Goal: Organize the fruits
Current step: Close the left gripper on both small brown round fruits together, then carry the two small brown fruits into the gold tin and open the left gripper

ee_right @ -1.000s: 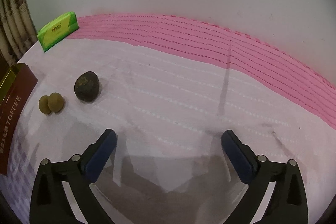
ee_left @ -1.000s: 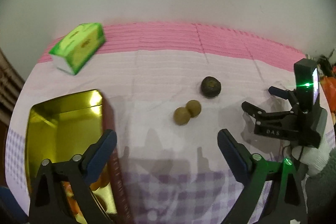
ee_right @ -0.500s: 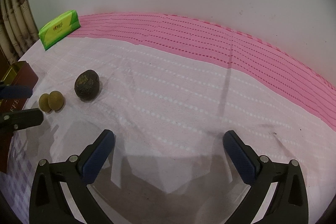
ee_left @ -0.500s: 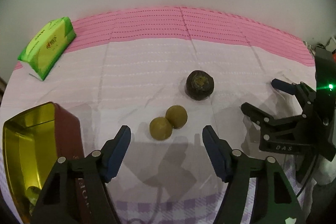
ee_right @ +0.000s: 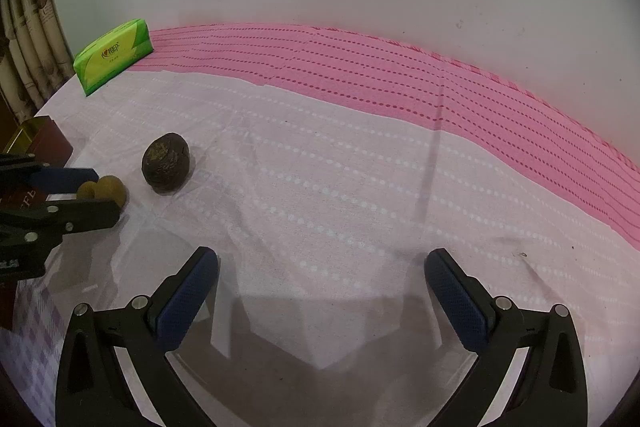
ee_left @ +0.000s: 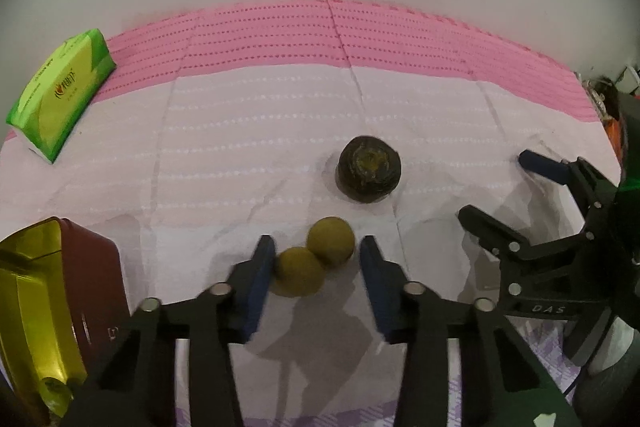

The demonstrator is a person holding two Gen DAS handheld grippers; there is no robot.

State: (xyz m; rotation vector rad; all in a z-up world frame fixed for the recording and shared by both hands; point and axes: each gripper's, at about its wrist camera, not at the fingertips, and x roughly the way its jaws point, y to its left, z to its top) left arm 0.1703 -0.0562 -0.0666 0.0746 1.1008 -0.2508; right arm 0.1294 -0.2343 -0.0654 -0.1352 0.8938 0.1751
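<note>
Two small yellow-green fruits, the nearer (ee_left: pixel 298 271) and the farther (ee_left: pixel 331 241), lie touching on the pale cloth. My left gripper (ee_left: pixel 316 247) straddles the pair, its jaws closing. The left pad (ee_left: pixel 262 267) touches the nearer fruit, while a small gap shows at the right pad (ee_left: pixel 370 263). A larger dark, wrinkled fruit (ee_left: pixel 369 169) sits just beyond them. In the right wrist view the left gripper (ee_right: pixel 108 193) flanks the small fruits (ee_right: pixel 106 187) beside the dark fruit (ee_right: pixel 166 163). My right gripper (ee_right: pixel 320 259) hovers open over bare cloth, holding nothing.
An open gold-lined tin (ee_left: pixel 28 307) with dark red walls stands at the left, close to the left gripper. A green tissue pack (ee_left: pixel 60 89) lies at the far left by the pink band of the cloth. The right gripper (ee_left: pixel 496 187) is to the right of the fruits.
My left gripper moved from over the tin rightward and down to the two small fruits, and its jaws narrowed around them. The right gripper stayed where it was.
</note>
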